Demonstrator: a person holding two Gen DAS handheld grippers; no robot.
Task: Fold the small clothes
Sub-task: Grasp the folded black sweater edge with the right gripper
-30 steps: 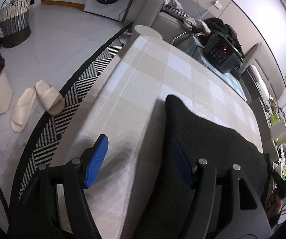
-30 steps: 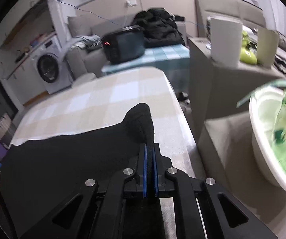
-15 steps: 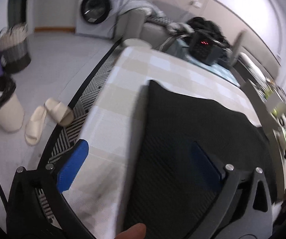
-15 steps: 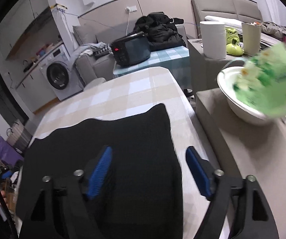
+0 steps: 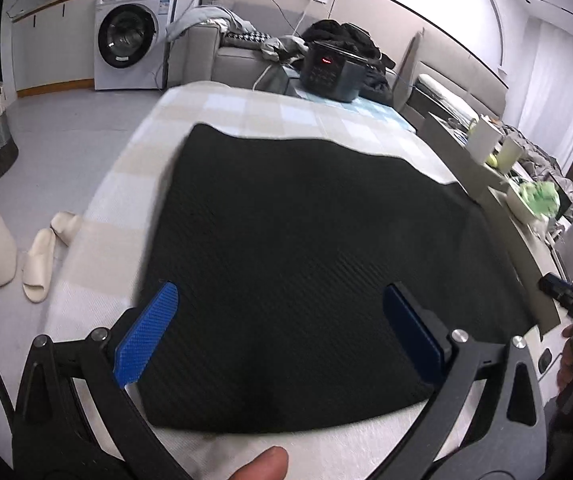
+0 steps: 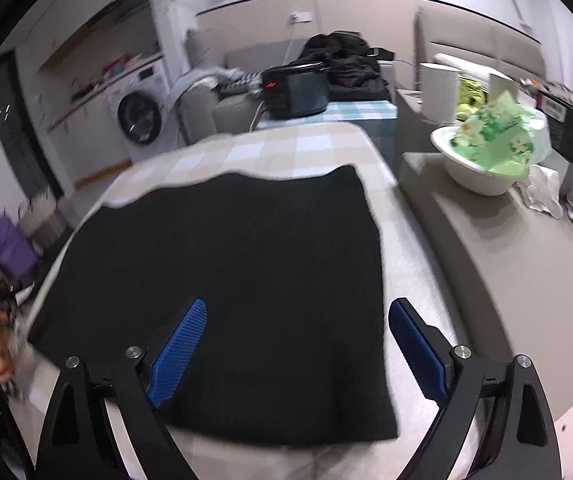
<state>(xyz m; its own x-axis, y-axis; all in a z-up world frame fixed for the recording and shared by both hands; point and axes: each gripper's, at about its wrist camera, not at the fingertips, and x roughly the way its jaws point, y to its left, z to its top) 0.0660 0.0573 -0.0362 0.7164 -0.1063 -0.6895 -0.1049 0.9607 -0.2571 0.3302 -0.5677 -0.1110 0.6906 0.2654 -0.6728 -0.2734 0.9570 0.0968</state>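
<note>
Your right claw [image 6: 298, 344] hung above the near edge of the black cloth [image 6: 238, 280], its jaws wide apart after just opening, with nothing pinched between the blue pads [image 6: 178, 352]. The cloth lay flat on the checked bench [image 6: 294, 148], its right edge running between the two pads. To the right stood a grey counter [image 6: 506, 264] carrying a white bowl [image 6: 474, 176] of green paper flowers. Beyond the bench's far end sat a dark appliance [image 6: 298, 92] with a red display, and a washing machine [image 6: 142, 116] stood further left. The picture was slightly blurred.
</note>
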